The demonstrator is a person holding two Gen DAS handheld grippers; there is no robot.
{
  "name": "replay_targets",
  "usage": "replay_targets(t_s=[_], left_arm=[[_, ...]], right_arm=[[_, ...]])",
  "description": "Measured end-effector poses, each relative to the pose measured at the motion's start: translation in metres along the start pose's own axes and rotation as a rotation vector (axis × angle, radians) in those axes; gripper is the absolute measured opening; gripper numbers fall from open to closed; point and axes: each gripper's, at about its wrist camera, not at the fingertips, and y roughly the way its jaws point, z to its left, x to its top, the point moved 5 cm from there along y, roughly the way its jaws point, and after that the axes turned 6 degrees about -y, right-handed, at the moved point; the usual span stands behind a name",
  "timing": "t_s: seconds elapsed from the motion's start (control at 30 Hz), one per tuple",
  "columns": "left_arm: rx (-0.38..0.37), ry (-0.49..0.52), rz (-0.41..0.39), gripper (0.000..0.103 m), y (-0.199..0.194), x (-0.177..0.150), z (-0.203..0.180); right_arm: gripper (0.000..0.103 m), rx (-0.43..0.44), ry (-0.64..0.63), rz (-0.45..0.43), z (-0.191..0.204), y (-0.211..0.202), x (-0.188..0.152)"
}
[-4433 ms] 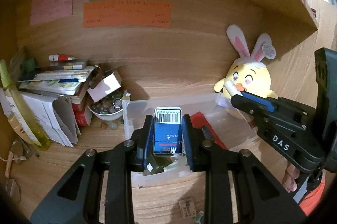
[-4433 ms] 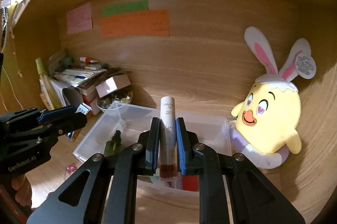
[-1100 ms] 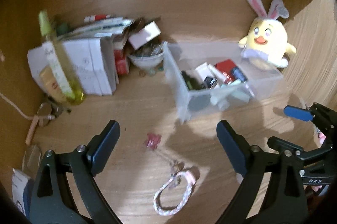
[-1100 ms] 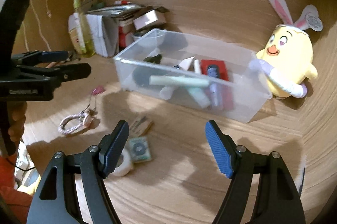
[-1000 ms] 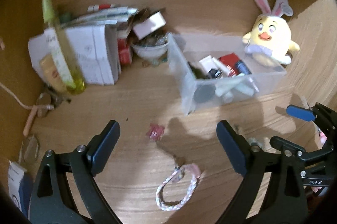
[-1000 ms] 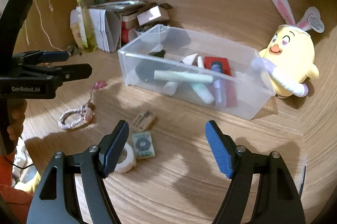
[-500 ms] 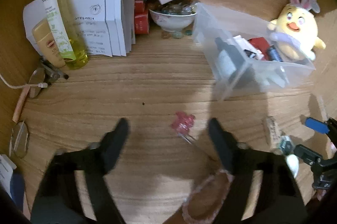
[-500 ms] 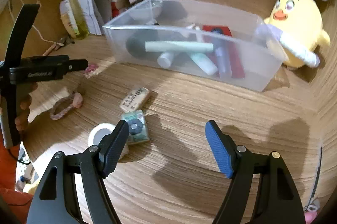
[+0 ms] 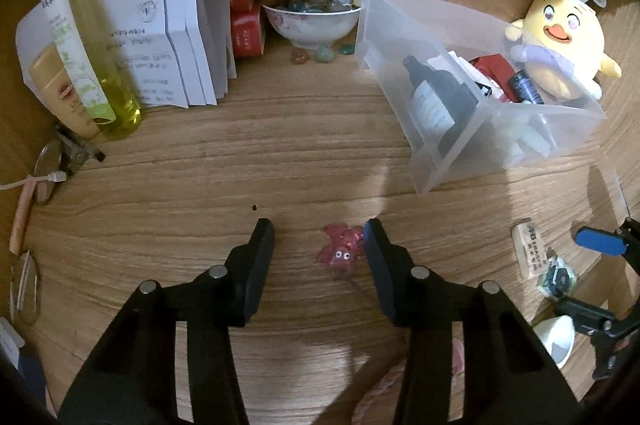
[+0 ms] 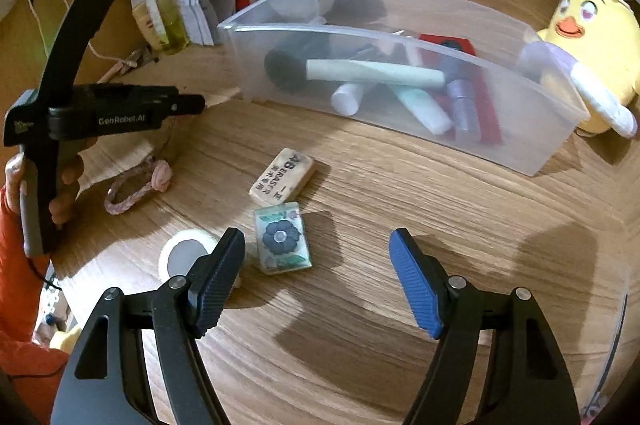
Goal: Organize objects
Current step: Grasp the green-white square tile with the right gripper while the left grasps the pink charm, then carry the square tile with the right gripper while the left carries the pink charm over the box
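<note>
My left gripper (image 9: 318, 237) is open and low over the wooden desk, with a small pink charm (image 9: 340, 251) between its fingers near the right one. My right gripper (image 10: 316, 257) is open above a flower-printed tile (image 10: 282, 241), beside an eraser (image 10: 282, 175) and a white tape roll (image 10: 184, 257). A braided pink bracelet (image 10: 134, 191) lies left of them. The clear plastic bin (image 10: 532, 113) holds tubes, a bottle and a red box; it also shows in the left wrist view (image 9: 432, 165).
A yellow chick plush (image 9: 560, 37) sits right of the bin. A bowl of stones (image 9: 312, 17), papers (image 9: 160, 37), red boxes and a yellow-green bottle (image 9: 80, 37) crowd the back left. Glasses and a cable (image 9: 36, 177) lie at the left edge.
Both grippers dropped their items into the bin, opened and pulled back. The left gripper has since lowered toward the pink charm and narrowed; the right has moved down over the tile and eraser.
</note>
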Motion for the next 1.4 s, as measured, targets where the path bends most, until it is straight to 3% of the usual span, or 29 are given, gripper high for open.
replay_targets(t_s=[0.03, 0.13, 0.37, 0.63, 1.4], left_arm=[[-0.002, 0.004, -0.006, 0.038, 0.000, -0.001, 0.000], [-0.022, 0.013, -0.010, 0.022, -0.001, -0.001, -0.003], [-0.036, 0.023, -0.011, 0.021, -0.001, -0.001, -0.006], [-0.028, 0.019, -0.073, 0.021, -0.019, 0.000, -0.011], [-0.174, 0.080, -0.298, 0.021, -0.111, 0.031, -0.074]], right_arm=[[0.071, 0.001, -0.003, -0.001, 0.000, 0.001, 0.000], [0.058, 0.001, -0.022, -0.011, 0.003, 0.001, 0.003], [0.023, -0.005, -0.015, -0.010, 0.000, 0.006, 0.003], [0.023, -0.026, 0.015, -0.038, -0.008, 0.003, 0.002], [0.023, -0.100, 0.075, -0.249, -0.039, -0.057, 0.044]])
